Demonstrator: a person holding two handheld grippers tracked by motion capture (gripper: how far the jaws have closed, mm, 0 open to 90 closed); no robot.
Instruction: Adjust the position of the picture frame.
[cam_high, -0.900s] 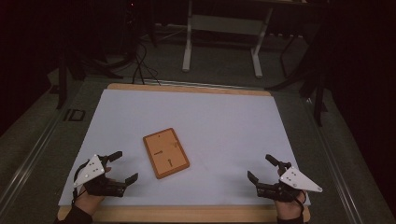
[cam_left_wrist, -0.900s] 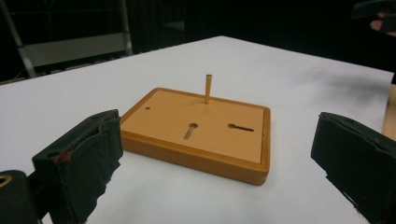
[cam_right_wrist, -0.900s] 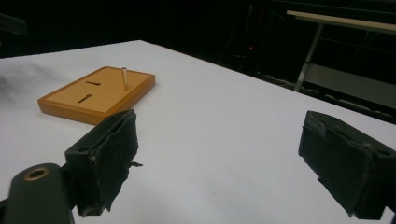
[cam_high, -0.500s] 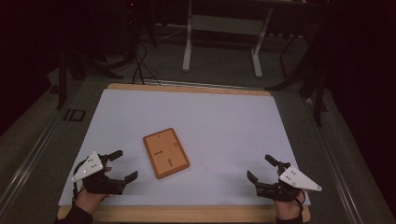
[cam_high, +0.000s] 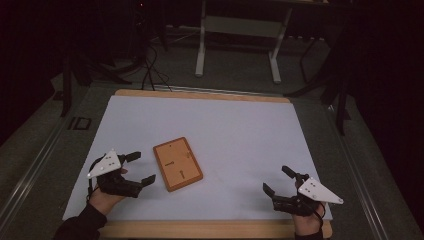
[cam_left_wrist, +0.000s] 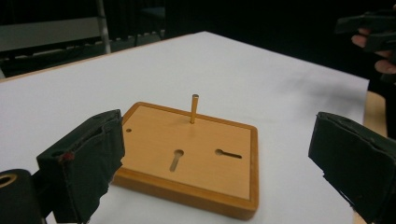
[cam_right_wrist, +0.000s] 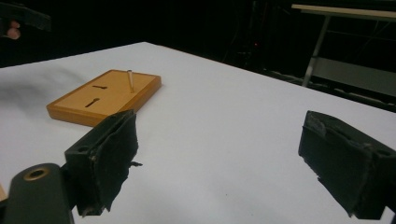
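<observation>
From the high view I have the wooden board (cam_high: 177, 164) lying flat on the white table cover (cam_high: 225, 130), a little left of the middle and toward the near edge, turned slightly askew; it sits alone, with nothing touching it. My left gripper (cam_high: 136, 169) hovers just left of the board, near but apart from it; its jaws are spread wide with nothing between them, one tip toward the board's far-left edge and the other toward its near-left corner. In the left gripper view the board (cam_left_wrist: 187, 151) lies right ahead between the two black jaws; a thin brass-coloured peg (cam_left_wrist: 194, 108) stands upright near its far edge, and I can make out two keyhole-shaped slots (cam_left_wrist: 201, 156) and a small round hole in the top face. My right gripper (cam_high: 278, 181) rests near the right near corner of the cover, well apart from the board; its jaws are likewise spread and empty, pointing left and away. In the right gripper view the board (cam_right_wrist: 105, 95) shows off to the far left with the peg (cam_right_wrist: 130, 80) upright on it; bare white cover lies between the jaws. Beyond the table's far edge stands a metal frame (cam_high: 240, 35) in a dark room.
</observation>
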